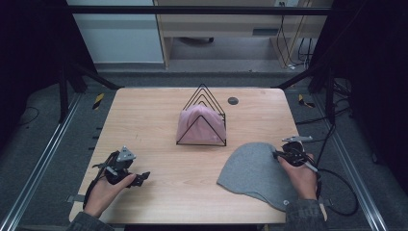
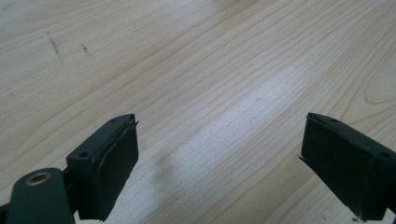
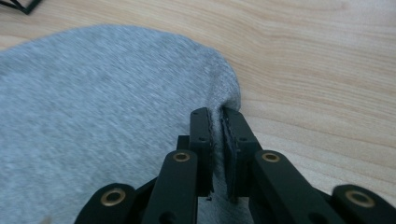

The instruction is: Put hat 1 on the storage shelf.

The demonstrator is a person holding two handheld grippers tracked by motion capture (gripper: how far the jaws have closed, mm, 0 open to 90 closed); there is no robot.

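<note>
A grey knitted hat [image 1: 252, 172] lies flat on the wooden table [image 1: 159, 120] at the front right. My right gripper [image 1: 278, 154] is at the hat's right edge, and in the right gripper view its jaws pinch a fold of the grey hat [image 3: 116, 107] between the pads: right gripper [image 3: 217, 116] shut on it. A pink hat [image 1: 199, 126] sits inside a black wire rack [image 1: 202, 118] at the table's middle. My left gripper [image 1: 143, 177] rests at the front left with its jaws wide apart over bare wood; left gripper [image 2: 219, 140] open and holding nothing.
A small dark round grommet [image 1: 233, 100] sits in the tabletop behind the rack. A black cable [image 1: 337, 192] trails off the right table edge. Metal rails run along both sides of the table on the floor.
</note>
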